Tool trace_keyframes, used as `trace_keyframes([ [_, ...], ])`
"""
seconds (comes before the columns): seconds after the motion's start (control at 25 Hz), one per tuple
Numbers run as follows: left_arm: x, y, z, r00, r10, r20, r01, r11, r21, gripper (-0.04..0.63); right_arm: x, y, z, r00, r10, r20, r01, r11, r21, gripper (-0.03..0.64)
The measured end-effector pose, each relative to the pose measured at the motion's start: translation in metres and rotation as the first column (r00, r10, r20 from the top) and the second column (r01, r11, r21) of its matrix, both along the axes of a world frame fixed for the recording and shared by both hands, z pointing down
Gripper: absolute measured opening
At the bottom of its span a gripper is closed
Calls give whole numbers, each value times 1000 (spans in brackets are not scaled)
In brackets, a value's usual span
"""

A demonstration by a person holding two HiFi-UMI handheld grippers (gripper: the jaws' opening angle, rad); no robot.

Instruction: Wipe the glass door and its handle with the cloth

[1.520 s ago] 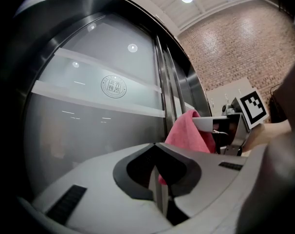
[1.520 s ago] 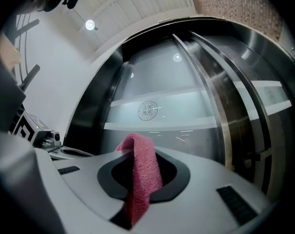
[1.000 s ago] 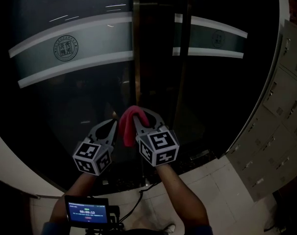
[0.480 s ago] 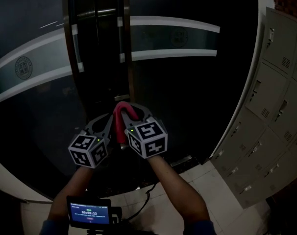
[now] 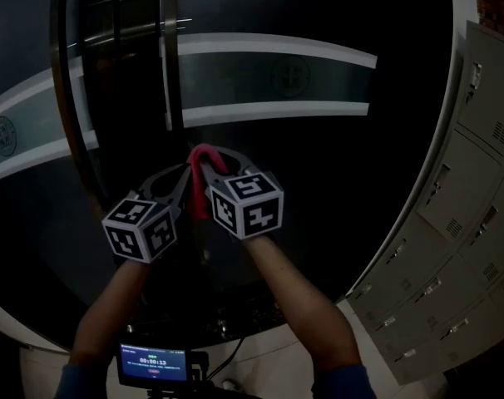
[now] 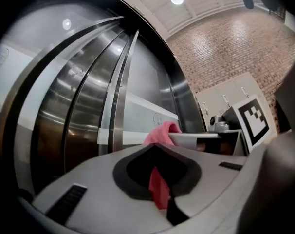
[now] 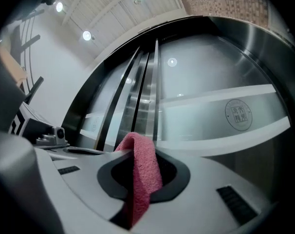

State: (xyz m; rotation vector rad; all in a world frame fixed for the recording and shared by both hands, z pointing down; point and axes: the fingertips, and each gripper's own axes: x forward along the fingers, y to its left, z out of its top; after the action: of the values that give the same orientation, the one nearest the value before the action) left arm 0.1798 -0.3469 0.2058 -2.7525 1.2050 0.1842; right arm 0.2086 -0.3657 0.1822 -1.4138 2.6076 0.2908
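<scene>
The right gripper point(image 7: 138, 156) was squeezed shut on the pink cloth point(image 7: 140, 174). A fold stuck up past its tips and a strip hung down between its jaws. The left gripper point(image 6: 157, 179) was right beside it, and it looked shut on another bit of the same cloth.

The cloth looked soft, light and floppy, so it should bend any way it is pushed. I think the best place to hold it was near the middle, with a fat bunch sticking out to rub with. The glass door point(image 5: 318, 181) stood just ahead, dark, hard and smooth. The handle point(image 5: 170, 73) was a tall shiny bar up to the left. It looked stiff, and the cloth could wrap around it. I could not tell if the cloth touched the glass.

Only the head view showed both grippers close together, the arms, the grey lockers point(image 5: 476, 181) on the right and a small screen point(image 5: 152, 362) down low. Only the gripper views showed the jaws pinching. The left one also showed a brick wall point(image 6: 225, 57), and the right one showed a round stamp point(image 7: 239, 114) on the door's pale band.
</scene>
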Motion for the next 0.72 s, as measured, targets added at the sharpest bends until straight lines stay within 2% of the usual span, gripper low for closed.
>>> trace_keyframes([
  [0.12,12,-20,-33,1000,7,-17,-6,1000,29,8,16,-40,-39,1000,-15,-7,15,999,30,32],
  [0.24,21,-34,-56,1000,-3,-23,4,999,48,8,27,-79,-77,998,-41,37,39,999,36,32],
  [0.44,32,-56,-59,994,-103,24,102,993,61,8,35,-126,-112,987,-119,109,116,993,30,32],
  [0.72,57,-91,-57,971,-240,-6,240,969,63,8,70,-151,-125,983,-177,-44,181,977,117,32],
])
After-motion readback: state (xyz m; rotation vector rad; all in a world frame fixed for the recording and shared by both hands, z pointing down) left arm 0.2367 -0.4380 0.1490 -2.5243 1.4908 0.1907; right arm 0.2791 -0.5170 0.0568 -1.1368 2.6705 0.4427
